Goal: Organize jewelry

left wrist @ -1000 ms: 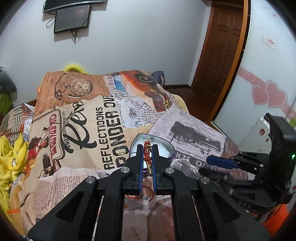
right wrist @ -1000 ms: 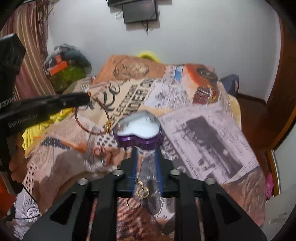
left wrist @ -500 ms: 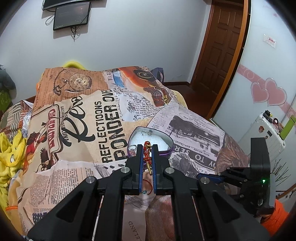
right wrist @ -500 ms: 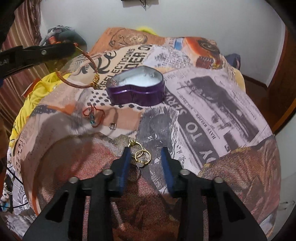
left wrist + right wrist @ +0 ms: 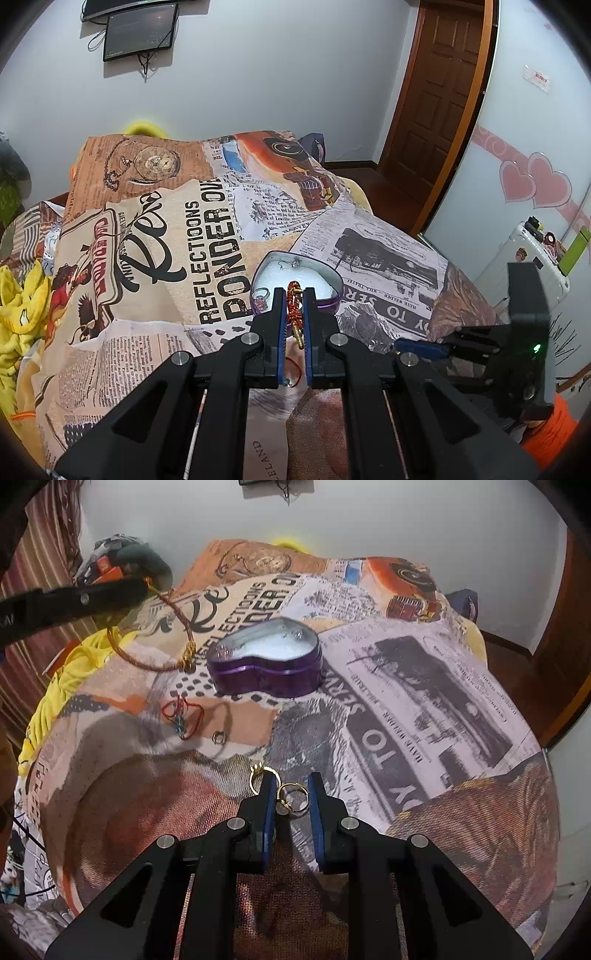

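You are working over the newspaper-print bedspread point(image 5: 424, 709), where the purple heart-shaped tin with white padding point(image 5: 266, 664) is sitting open as the collection point. Your left gripper point(image 5: 294, 306) is pinching the red-and-gold braided bracelet point(image 5: 293, 301) narrowly, raised near the tin, likely for dropping in. Your right gripper point(image 5: 291, 794) is straddling the small gold rings point(image 5: 291, 797) lying on the bedspread, its fingers partly spread and not yet gripping.

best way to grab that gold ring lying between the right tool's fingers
Pinch the gold ring across its thin band, coming straight down from above. It lies flat on the blanket, so only the hoop's outer edges offer hold. The right tool, open, already straddles it; a second ring sits close left.
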A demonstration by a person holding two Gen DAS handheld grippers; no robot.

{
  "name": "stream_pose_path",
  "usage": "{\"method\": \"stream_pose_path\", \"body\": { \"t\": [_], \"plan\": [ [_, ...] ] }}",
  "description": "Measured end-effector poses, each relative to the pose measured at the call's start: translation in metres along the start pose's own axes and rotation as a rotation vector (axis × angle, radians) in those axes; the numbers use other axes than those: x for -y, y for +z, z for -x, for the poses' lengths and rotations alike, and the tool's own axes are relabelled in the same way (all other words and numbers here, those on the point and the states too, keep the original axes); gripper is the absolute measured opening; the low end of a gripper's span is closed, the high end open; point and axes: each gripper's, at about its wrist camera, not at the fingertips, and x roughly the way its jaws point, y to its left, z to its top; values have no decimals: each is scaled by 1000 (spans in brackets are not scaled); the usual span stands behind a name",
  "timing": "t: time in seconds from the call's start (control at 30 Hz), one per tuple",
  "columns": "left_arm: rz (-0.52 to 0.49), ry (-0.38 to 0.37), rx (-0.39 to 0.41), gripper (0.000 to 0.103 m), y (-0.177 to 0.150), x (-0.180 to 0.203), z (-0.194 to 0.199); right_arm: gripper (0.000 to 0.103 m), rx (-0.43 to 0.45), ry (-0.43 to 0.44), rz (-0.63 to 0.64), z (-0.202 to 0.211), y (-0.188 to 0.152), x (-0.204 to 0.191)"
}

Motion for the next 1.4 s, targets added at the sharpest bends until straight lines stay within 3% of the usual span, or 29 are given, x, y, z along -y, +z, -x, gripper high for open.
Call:
{"method": "stream_pose_path", "body": {
  "t": [0.33, 0.77, 1.07, 1.4],
  "plan": [
    [-7, 13, 14, 6, 11, -3, -7, 16, 109, -18, -12, 22, 32, 7],
    [9, 11, -21, 6, 24, -16, -41, 16, 180, 12, 12, 7, 77, 3],
    [-2, 21, -63, 6, 24, -19, -70, 15, 141, 45, 25, -20, 92, 1],
    [11, 36, -109, 6, 19, -27, -90, 16, 39, 69, 27, -51, 96, 0]
  ]
}}
